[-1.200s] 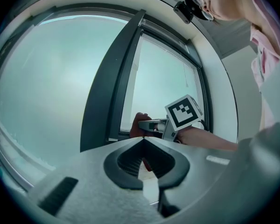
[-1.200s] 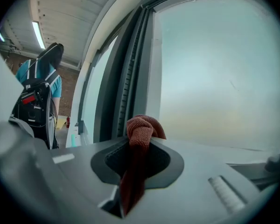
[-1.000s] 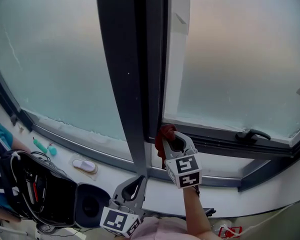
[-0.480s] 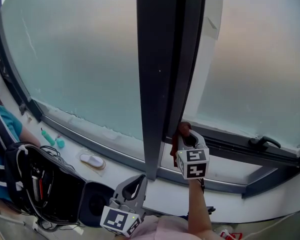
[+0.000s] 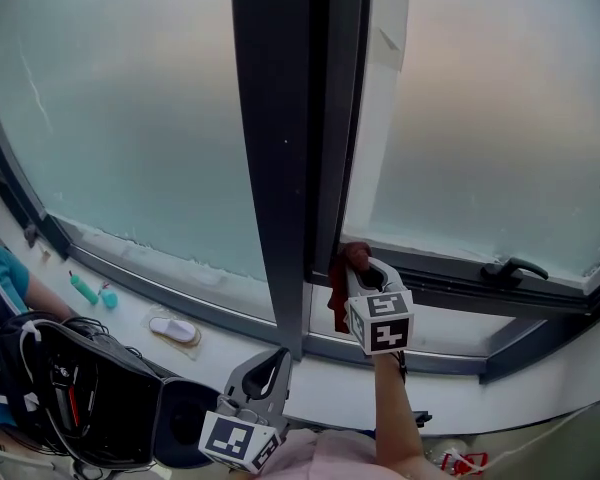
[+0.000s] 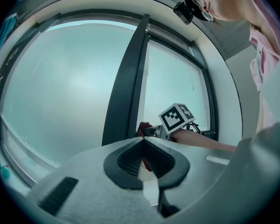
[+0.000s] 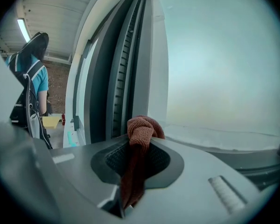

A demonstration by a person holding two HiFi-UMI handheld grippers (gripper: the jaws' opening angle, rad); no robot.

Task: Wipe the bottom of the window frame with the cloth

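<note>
The cloth (image 5: 337,300) is clamped in the right gripper (image 5: 368,270) at the left corner of the window frame (image 5: 442,290) bottom edge. It should be pressed flat and drawn evenly toward the right corner. The left gripper (image 5: 272,363) is closed and empty.

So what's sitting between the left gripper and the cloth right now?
Nothing loose: in the head view, only the dark lower frame rail and bare white sill separate the left gripper from the cloth.
</note>
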